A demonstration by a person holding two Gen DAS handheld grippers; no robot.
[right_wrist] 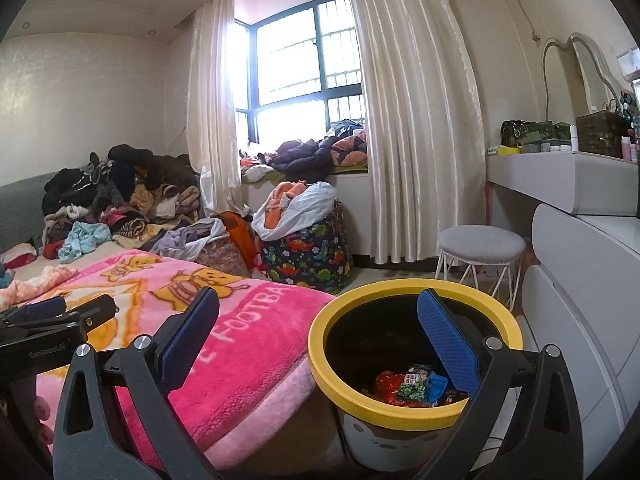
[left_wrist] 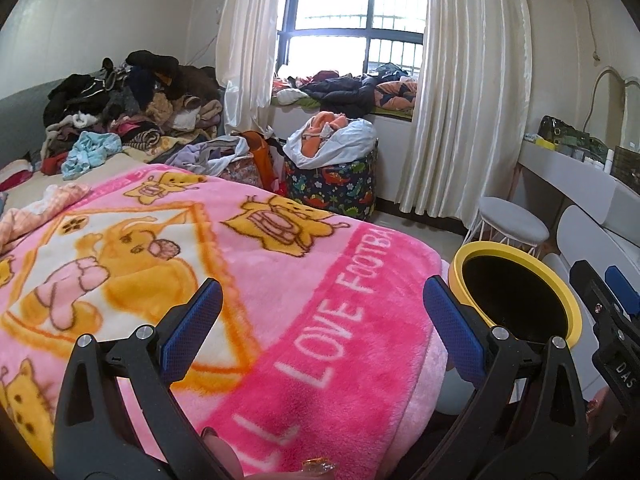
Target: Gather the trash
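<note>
- Bedroom clutter fills both of my views: a bed under a pink cartoon blanket [left_wrist: 280, 272], a pile of clothes [left_wrist: 132, 108] at the bed's far end, white curtains [left_wrist: 460, 92] framing a barred window [left_wrist: 352, 12].
- I use the yellow-rimmed trash bin [right_wrist: 412, 412] as my landmark; it stands on the floor right against the blanket's near corner.
- Inside the bin, in my right wrist view, I see crumpled wrappers [right_wrist: 416, 386] in red, green and blue lying at the bottom.
- My right gripper [right_wrist: 318, 330] hangs just above the bin's rim on the bed side, its fingers spread wide and empty; one blue pad [right_wrist: 448, 336] sits over the bin's opening, the other over the blanket.
- My left gripper [left_wrist: 322, 314] hovers over the blanket, on the bed side of the bin, fingers released wide with nothing between them.
- Beyond the bin, away from me, stands a small grey stool [right_wrist: 480, 248] on white wire legs.
- Further past the bin, by the window sill, a dinosaur-print basket [right_wrist: 308, 256] overflows with laundry.
- To the bin's far side from the bed runs a white dresser [right_wrist: 580, 264] with a curvy mirror [right_wrist: 576, 76] and small bottles on top.
- At the bottom edge of my left view, a small shiny wrapper-like scrap [left_wrist: 318, 465] shows on the blanket; I cannot tell what it is.
</note>
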